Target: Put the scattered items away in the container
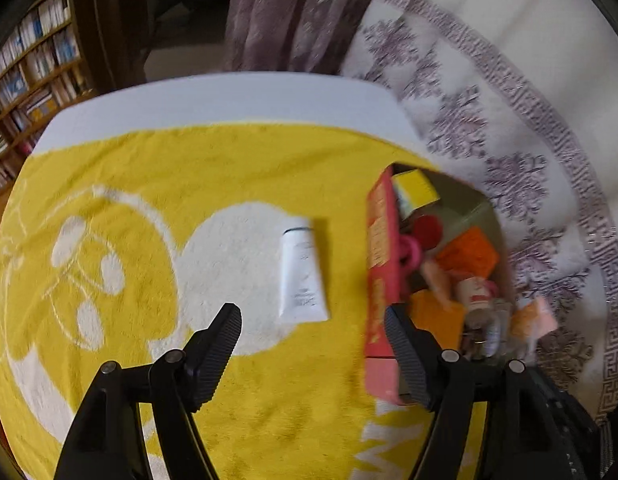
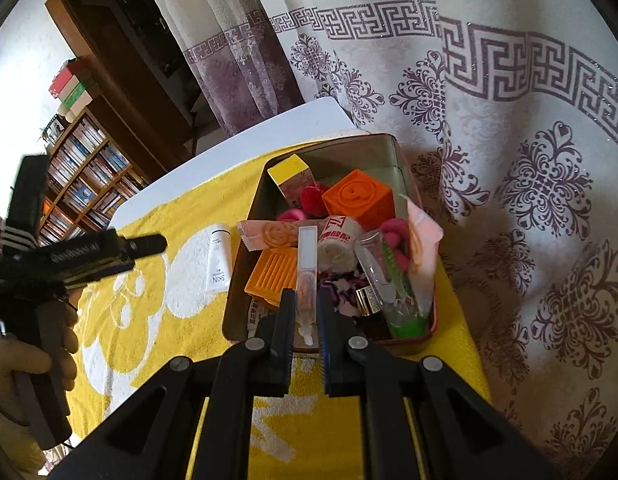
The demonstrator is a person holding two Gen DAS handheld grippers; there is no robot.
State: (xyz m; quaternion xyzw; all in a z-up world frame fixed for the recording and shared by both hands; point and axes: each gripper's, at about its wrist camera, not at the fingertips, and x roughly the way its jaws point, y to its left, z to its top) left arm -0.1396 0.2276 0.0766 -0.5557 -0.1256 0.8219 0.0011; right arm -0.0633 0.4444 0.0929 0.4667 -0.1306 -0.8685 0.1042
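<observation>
The right tongs (image 2: 305,312) clench a clear vial (image 2: 307,268) over the tin (image 2: 393,148), ready to drop it in. The left tongs (image 1: 313,328) hang released above the white tube (image 1: 302,276) on the towel (image 1: 189,168) beside the tin; grasping it should come next.

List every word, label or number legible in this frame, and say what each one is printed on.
"SKIN": on the white tube lying on the yellow towel beside the tin.
Smaller print above it on the tube: too small to read.
Red characters on the white roll in the tin: blurred, unreadable.
Large white letters on the towel's near edge: cut off, unreadable.
Print on the tin's red outer wall: blurred.
</observation>
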